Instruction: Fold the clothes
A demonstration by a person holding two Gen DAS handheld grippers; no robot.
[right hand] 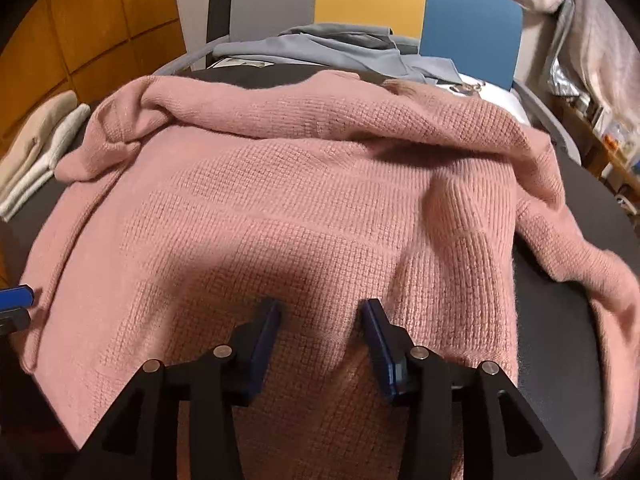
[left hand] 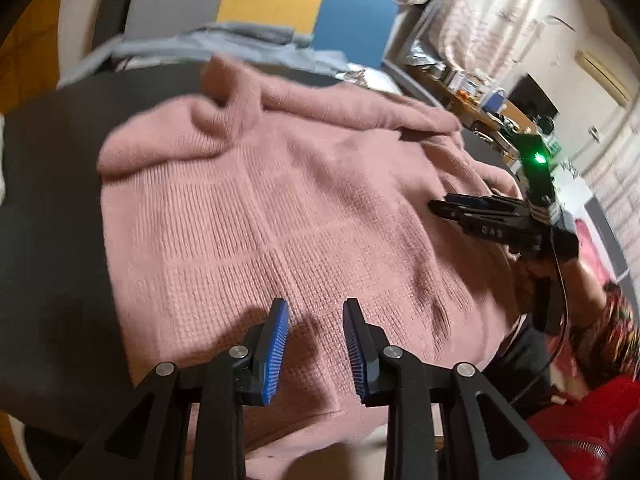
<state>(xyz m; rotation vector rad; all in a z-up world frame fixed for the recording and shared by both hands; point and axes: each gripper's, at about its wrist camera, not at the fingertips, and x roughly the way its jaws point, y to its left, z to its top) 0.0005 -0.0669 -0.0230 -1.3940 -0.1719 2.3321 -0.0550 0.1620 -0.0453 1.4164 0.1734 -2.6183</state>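
While both claws hang over the sweater with nothing in them, the risk is mostly about what they bite next. Left claw (left hand: 316, 344) is spread wide, blue pads just above the knit near the 6 o'clock hem; right claw (right hand: 322, 344) is spread too, hovering over the near hem on its side. The sweater (right hand: 280, 200) lies mostly flat on the dark tabletop (left hand: 52, 240), but it's lumpy: one sleeve is bunched at about 10 o'clock in the right view, the other trails off toward 3 to 4 o'clock, and there's a ridge across the top.

My guess at what goes wrong:
- pinching only the top layer of that thick knit, so the fold drags crooked
- folding over the bunched sleeve and trapping the lump
- the loose sleeve sliding off the tabletop edge
- fuzzy knit snagging on the ribbed pads when letting go
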